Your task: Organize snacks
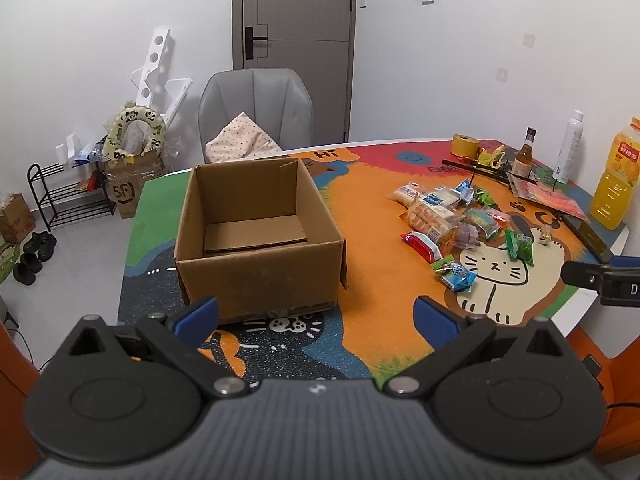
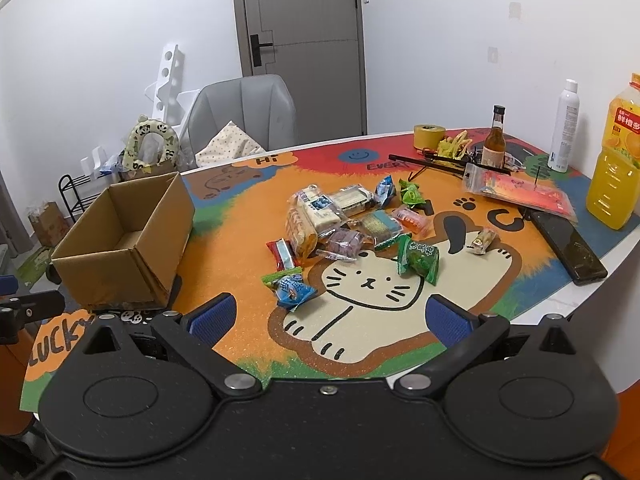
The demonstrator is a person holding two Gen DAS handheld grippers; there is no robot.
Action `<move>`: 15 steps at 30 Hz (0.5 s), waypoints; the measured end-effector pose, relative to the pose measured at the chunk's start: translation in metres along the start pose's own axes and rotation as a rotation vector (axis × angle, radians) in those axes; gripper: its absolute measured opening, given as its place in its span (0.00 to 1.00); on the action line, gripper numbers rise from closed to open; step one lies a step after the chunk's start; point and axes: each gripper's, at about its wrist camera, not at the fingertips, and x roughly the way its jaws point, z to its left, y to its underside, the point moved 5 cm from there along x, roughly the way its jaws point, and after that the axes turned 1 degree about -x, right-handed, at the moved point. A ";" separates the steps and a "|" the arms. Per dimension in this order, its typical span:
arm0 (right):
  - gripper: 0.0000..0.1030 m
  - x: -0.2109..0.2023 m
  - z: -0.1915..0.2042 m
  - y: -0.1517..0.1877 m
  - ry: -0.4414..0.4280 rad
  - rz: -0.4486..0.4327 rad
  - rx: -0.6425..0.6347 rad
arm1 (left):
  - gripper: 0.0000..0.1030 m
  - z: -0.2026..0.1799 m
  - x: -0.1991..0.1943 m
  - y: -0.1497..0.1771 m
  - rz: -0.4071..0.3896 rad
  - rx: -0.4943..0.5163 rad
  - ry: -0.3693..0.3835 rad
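- We see our left gripper (image 1: 316, 322) hovering low over the near edge of the table (image 1: 592, 304), jaws spread wide, nothing between the blue pads (image 1: 198, 316).
- Just ahead of it sits the cardboard box (image 1: 256, 280), open top, flaps folded in, only a loose cardboard sheet on its floor.
- Our right gripper (image 2: 334, 320) is also spread wide and holding nothing, above the cat drawing on the colourful mat (image 2: 240, 280).
- The snack pile (image 2: 344, 220) lies mid-table, right of the box and well apart from it; none of it is in the box.
- Closest to the right gripper: a blue-and-green wrapped candy (image 2: 292, 288), just beyond the left fingertip, not touching it.
- A green packet (image 2: 418, 258) sits on the cat's head area; a red-and-blue packet (image 2: 282, 254) lies at the pile's left edge.
- The pile's middle is clear-wrapped biscuit packs (image 2: 316, 216), overlapping each other.
- A small tan wrapped snack (image 2: 482, 240) lies alone to the right of the pile.
- Far right side: orange juice bottle (image 2: 614, 160), white spray can (image 2: 564, 128), brown glass bottle (image 2: 494, 140), yellow tape roll (image 2: 428, 136), all upright.
- A black phone (image 2: 568, 248) lies flat near the right table edge; a red flat pouch (image 2: 520, 192) is just behind it.
- A grey chair (image 1: 256, 112) stands behind the table.
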 end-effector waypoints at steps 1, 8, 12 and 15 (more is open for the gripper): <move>1.00 0.000 0.000 0.000 0.001 0.000 -0.001 | 1.00 0.000 0.000 0.000 0.001 0.000 -0.001; 1.00 0.000 0.000 0.000 0.002 0.001 -0.003 | 1.00 -0.002 -0.002 0.000 0.004 0.000 0.013; 1.00 0.001 0.001 0.000 0.002 0.002 -0.005 | 1.00 -0.001 -0.003 0.000 0.003 0.000 0.016; 1.00 0.001 0.001 0.000 0.003 0.002 -0.005 | 1.00 -0.002 -0.003 0.000 0.004 -0.001 0.017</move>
